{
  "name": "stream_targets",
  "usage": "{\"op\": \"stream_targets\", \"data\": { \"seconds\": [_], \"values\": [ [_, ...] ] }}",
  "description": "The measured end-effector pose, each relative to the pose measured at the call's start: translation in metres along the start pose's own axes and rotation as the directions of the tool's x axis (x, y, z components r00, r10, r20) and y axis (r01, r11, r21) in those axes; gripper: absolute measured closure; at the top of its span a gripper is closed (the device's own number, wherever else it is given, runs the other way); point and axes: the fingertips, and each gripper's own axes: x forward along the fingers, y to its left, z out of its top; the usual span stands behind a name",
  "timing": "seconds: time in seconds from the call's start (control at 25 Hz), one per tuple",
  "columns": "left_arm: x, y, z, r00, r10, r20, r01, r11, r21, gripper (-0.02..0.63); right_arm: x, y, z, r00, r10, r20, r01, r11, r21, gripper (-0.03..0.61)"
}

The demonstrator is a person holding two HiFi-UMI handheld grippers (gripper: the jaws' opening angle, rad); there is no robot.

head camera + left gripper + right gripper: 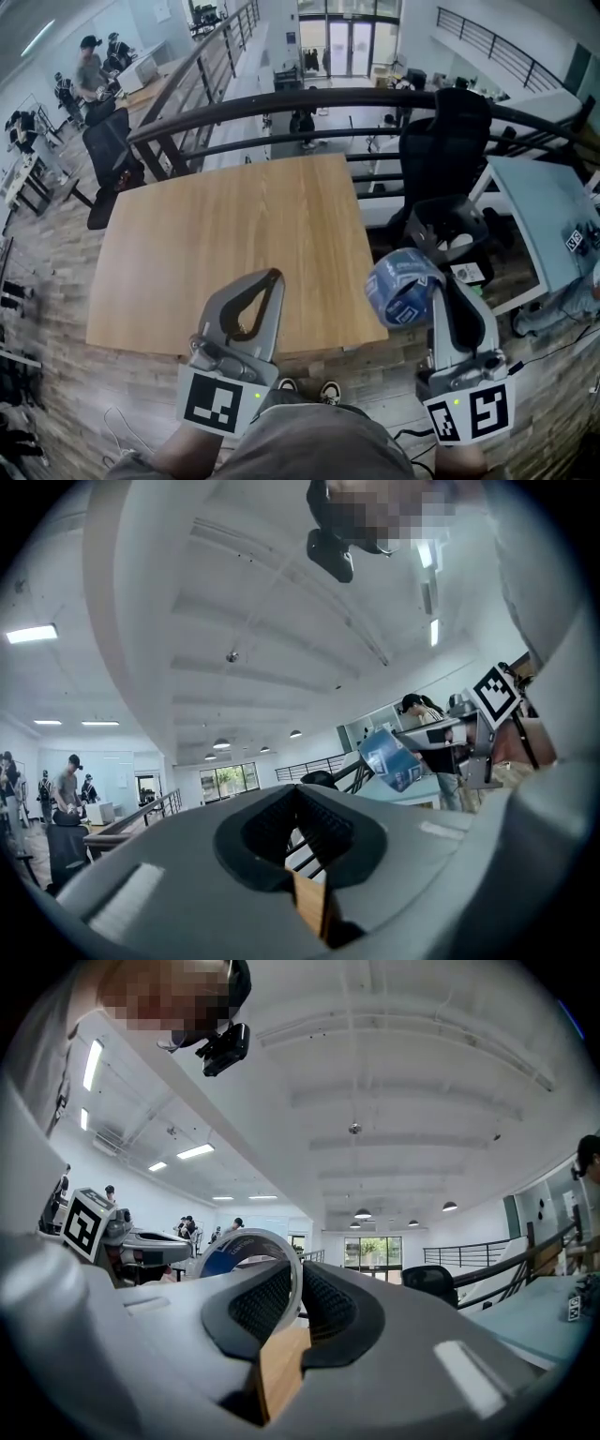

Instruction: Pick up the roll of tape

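Marker cubes sit nearest, one on each gripper. The left gripper (274, 277) is held with its fingers together and nothing between them. The roll of tape (403, 286) is clamped by its wall between the right gripper (439, 280) fingers, jutting to their left above the wooden table (225, 244) edge.

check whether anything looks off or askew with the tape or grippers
Nothing stands out. The roll of tape is pinched by its wall in the right gripper, clear of the wooden table; the left gripper is shut and empty.
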Motion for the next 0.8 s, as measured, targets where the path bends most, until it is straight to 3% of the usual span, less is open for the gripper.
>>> {"op": "stream_targets", "data": {
  "seconds": [0.8],
  "values": [
    [0.013,-0.007,-0.011,1.0,0.0,-0.027,0.0,1.0,-0.028,0.612,0.003,-0.007,-0.023,0.999,0.02,-0.049,-0.019,0.999,0.035,0.529]
  ]
}}
